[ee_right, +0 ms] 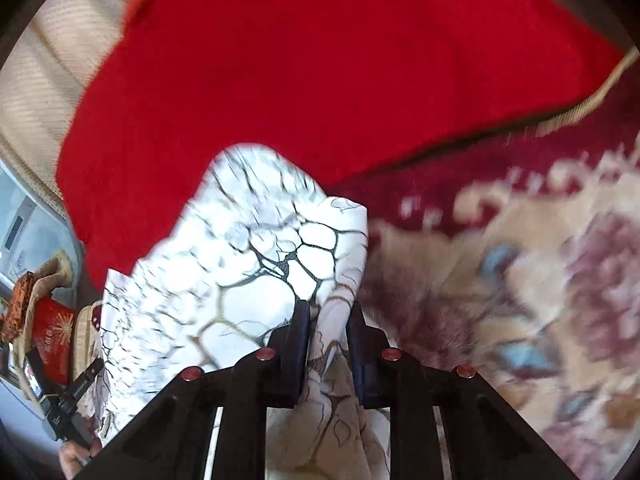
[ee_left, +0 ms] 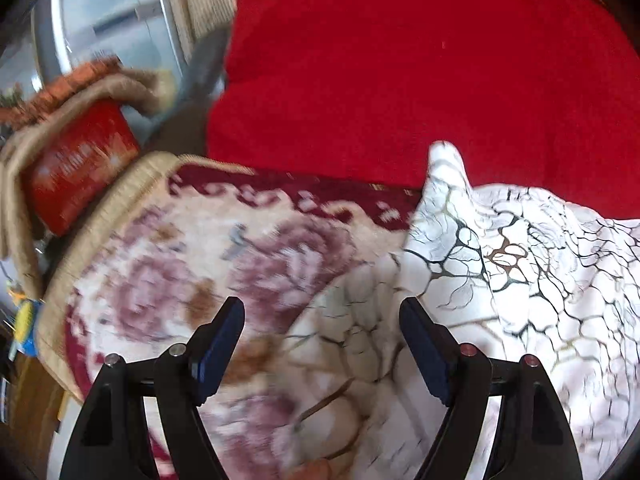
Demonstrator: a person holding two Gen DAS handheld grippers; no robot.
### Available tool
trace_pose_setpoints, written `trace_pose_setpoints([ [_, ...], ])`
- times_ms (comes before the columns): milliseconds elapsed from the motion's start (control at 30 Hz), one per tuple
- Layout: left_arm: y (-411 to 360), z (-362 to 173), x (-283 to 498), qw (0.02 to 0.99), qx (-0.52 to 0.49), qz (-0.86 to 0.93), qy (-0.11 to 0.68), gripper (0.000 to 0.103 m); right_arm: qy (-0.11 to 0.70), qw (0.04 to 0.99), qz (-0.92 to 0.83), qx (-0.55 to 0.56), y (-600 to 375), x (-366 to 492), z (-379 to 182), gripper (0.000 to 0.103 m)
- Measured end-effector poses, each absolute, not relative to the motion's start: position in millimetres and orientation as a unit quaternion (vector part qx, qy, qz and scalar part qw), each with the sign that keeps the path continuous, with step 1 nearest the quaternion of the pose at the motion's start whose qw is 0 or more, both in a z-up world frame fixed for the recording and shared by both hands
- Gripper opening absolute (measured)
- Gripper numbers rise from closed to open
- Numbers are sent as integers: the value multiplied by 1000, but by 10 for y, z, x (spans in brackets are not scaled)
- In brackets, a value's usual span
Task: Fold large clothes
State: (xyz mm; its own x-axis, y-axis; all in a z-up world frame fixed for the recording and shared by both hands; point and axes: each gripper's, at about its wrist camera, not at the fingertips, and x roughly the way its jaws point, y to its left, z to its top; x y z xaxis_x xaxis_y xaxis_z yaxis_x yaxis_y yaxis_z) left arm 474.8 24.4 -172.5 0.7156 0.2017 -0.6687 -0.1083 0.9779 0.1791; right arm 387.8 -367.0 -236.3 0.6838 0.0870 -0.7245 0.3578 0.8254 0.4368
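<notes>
Right gripper (ee_right: 328, 312): jaws clenched on a bunched fold of the white cloth with black and gold crackle-vein print (ee_right: 240, 264). In the right wrist view the fabric ran straight up the gap between the two pads and ballooned out from 12 toward 10 o'clock, with the bulk trailing down to 8 o'clock. The grip looked solid; cloth filled the gap.

Left gripper (ee_left: 322, 312): jaws released, standing wide, nothing pinched. In the left wrist view the same cloth lay under and past the right-hand pad, spreading from 12 round to 3 o'clock, with a raised peak at about 1 o'clock. The left-hand pad was over the cream and maroon floral blanket (ee_left: 168, 264), not over cloth.

Key relation, as I read it: the free cloth sat right of the left jaws' centreline, long axis running roughly 7 to 2 o'clock. The left hand was the free one, so the next pinch was its job, and it needed to shift toward 2 o'clock to get an edge between the pads.

Farther out at 12 o'clock in both views: a red fleece blanket (ee_left: 420, 64). Neither view showed a desk.
</notes>
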Motion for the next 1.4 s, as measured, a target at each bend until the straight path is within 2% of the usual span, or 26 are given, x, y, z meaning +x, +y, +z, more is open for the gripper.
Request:
trace_pose_setpoints([
  [133,298,-1454,4391,941,67,56,327,82,334,905,-68,254,-3555,3555,-1923,21],
  [267,250,-1384,4107,938,12,-65,339,82,318,916,-22,242,-3284,3232,-1754,24],
  [367,117,-1528,3998,918,-12,-129,374,82,346,913,-6,214,-2963,3111,-1802,24],
  [467,54,-1864,4104,894,-10,-90,439,82,387,900,-20,201,-2820,3052,-1992,24],
  [567,116,-2056,4207,879,-22,-74,471,83,451,867,-34,209,-2812,3139,-2367,25],
  [700,177,-1873,4195,887,-44,-84,451,83,445,875,-34,189,-2735,3108,-2157,27],
  [900,224,-1595,4409,908,-76,-82,403,83,411,891,-3,194,-2689,3462,-1814,27],
  [1100,45,-1786,5027,884,-52,-44,463,83,432,874,22,221,-2664,4281,-1940,27],
  [1167,15,-1899,5105,871,-42,-11,489,83,454,863,18,219,-2675,4520,-2139,34],
  [1233,69,-2025,5172,855,-62,-11,514,83,473,851,17,227,-2698,4640,-2344,34],
  [1400,147,-1827,5040,877,-64,-12,477,83,437,869,31,231,-2736,4459,-2102,34],
])
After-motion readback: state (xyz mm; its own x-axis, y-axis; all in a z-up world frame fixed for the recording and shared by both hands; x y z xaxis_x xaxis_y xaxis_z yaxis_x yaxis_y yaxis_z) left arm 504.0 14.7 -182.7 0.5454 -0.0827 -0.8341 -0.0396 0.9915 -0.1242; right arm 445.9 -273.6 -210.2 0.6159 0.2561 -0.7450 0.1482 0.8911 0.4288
